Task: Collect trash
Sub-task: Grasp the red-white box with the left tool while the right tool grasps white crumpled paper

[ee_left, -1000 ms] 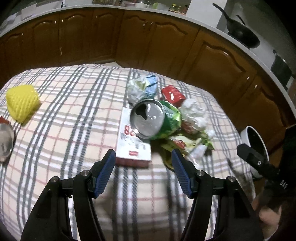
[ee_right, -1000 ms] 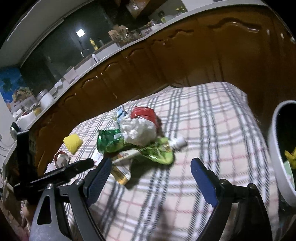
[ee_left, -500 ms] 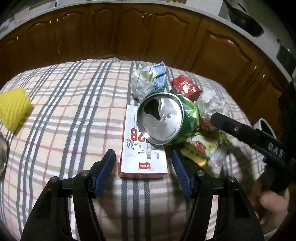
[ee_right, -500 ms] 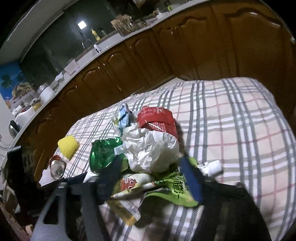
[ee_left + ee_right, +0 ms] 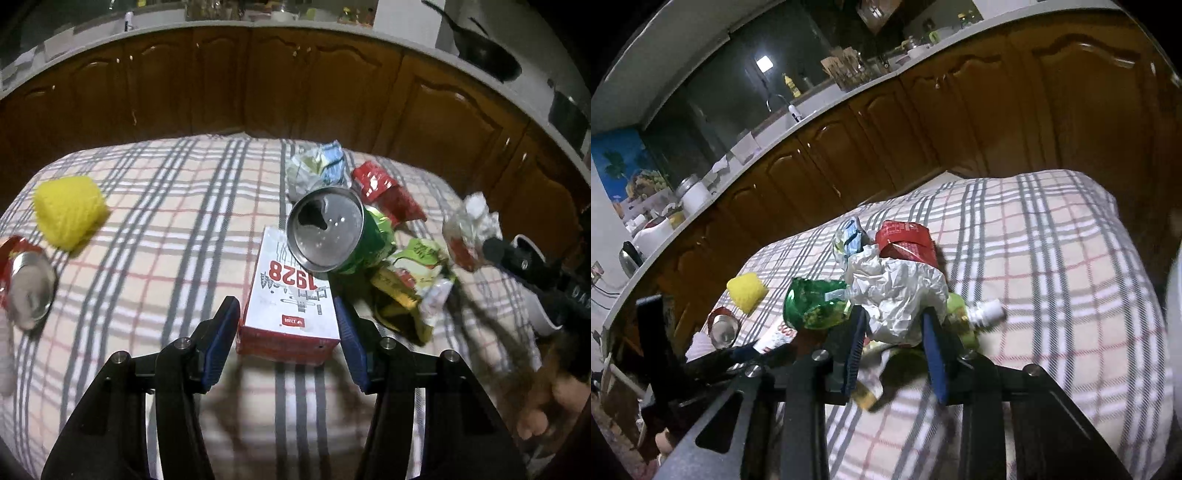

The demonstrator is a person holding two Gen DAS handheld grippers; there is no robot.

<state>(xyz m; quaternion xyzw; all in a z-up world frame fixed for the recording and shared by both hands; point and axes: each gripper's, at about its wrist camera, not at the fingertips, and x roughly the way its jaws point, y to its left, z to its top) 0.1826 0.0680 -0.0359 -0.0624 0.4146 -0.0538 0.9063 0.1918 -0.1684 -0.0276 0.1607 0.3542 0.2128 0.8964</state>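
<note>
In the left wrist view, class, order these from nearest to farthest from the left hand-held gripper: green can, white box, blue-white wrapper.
1. White box, between the left hand-held gripper fingers.
2. Green can, just beyond, resting on the box.
3. Blue-white wrapper, behind the can.

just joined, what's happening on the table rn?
Trash pickup on a plaid-covered table. The right tool is clamped on a crumpled white wrapper at the pile of cans and packets. The left tool is open, its fingers straddling the near end of the red-and-white 1928 box, with the green can lying on the box's far end. Nothing is gripped on that side yet.
</note>
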